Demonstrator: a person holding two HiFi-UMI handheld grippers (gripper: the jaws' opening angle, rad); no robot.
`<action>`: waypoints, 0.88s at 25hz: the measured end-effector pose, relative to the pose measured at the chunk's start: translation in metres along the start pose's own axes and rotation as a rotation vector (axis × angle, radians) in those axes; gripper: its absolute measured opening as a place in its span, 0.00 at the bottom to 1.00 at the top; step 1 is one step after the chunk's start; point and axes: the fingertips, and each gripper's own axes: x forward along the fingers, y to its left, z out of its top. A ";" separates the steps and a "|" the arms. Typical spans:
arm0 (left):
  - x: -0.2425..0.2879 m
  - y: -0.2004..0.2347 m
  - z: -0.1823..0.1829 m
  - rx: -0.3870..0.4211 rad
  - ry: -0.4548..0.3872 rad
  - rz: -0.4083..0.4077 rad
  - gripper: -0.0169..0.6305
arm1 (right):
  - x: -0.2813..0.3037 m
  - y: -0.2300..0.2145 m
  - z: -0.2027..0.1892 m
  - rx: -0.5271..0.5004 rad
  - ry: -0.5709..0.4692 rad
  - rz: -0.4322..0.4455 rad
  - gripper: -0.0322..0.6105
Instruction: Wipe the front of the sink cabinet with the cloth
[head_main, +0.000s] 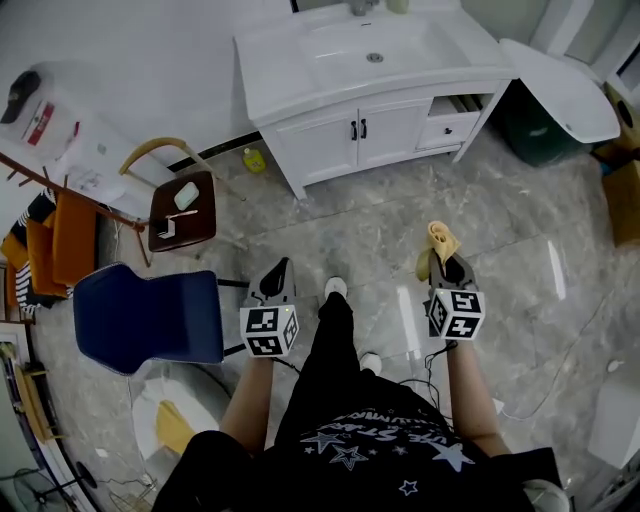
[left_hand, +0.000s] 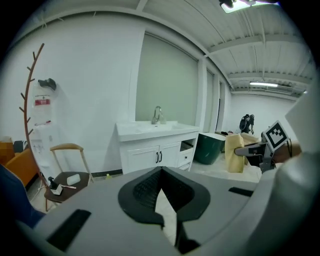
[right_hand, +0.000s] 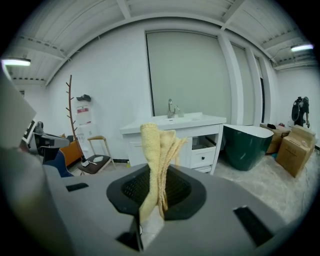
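The white sink cabinet (head_main: 372, 128) stands across the floor ahead, its two doors shut and a drawer at its right pulled out a little; it also shows in the left gripper view (left_hand: 157, 154) and the right gripper view (right_hand: 192, 145). A folded yellow cloth (right_hand: 156, 160) sticks up from my right gripper (head_main: 447, 265), which is shut on it. My left gripper (head_main: 278, 277) is shut with nothing in it. Both grippers hang well short of the cabinet, over the marble floor.
A wooden chair (head_main: 182, 208) with a small white object on its seat stands left of the cabinet, a blue chair (head_main: 150, 315) nearer me. A dark green tub (right_hand: 250, 145) sits right of the cabinet, cardboard boxes (right_hand: 295, 147) beyond it. A yellow bottle (head_main: 254, 160) lies by the wall.
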 end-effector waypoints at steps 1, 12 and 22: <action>0.019 0.007 -0.002 0.005 0.014 -0.008 0.05 | 0.016 -0.001 0.001 -0.001 0.013 -0.003 0.15; 0.190 0.082 0.004 0.024 0.099 -0.073 0.05 | 0.215 0.007 0.035 0.047 0.075 -0.009 0.15; 0.250 0.135 -0.083 0.006 -0.002 0.034 0.05 | 0.332 0.004 -0.057 -0.047 0.023 0.131 0.15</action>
